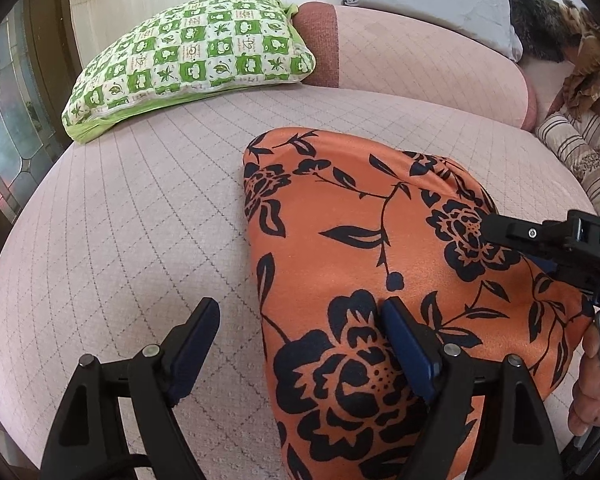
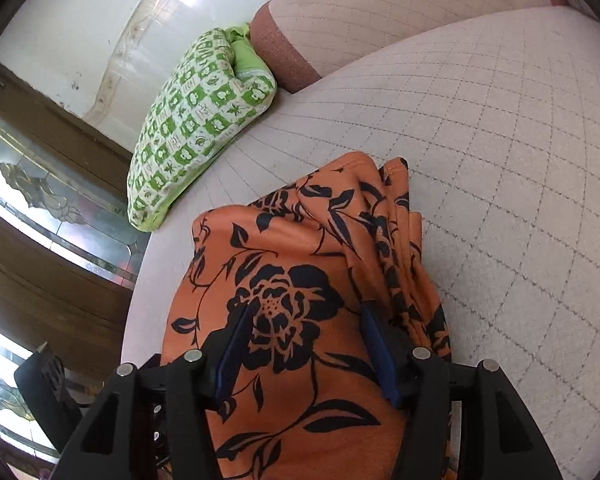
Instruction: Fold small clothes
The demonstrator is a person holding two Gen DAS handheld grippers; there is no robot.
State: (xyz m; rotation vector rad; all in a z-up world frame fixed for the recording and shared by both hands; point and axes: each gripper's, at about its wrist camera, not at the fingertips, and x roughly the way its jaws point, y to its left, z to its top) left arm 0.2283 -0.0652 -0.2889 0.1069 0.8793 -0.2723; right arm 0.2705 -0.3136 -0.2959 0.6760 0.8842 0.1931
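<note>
Free room: bare quilted sofa seat left of the orange floral garment.
Far-left obstacle: green checked pillow lying on the seat.
Back: sofa backrest closes off the seat.
Right: striped cushion at the seat's edge.

Ahead-left of our grippers we note a green-and-white checked fabric pillow on the pink quilted sofa seat.

Left gripper has jaws spread wide. Right gripper likewise gapes; its holder's fingers show at 4 o'clock.
</note>
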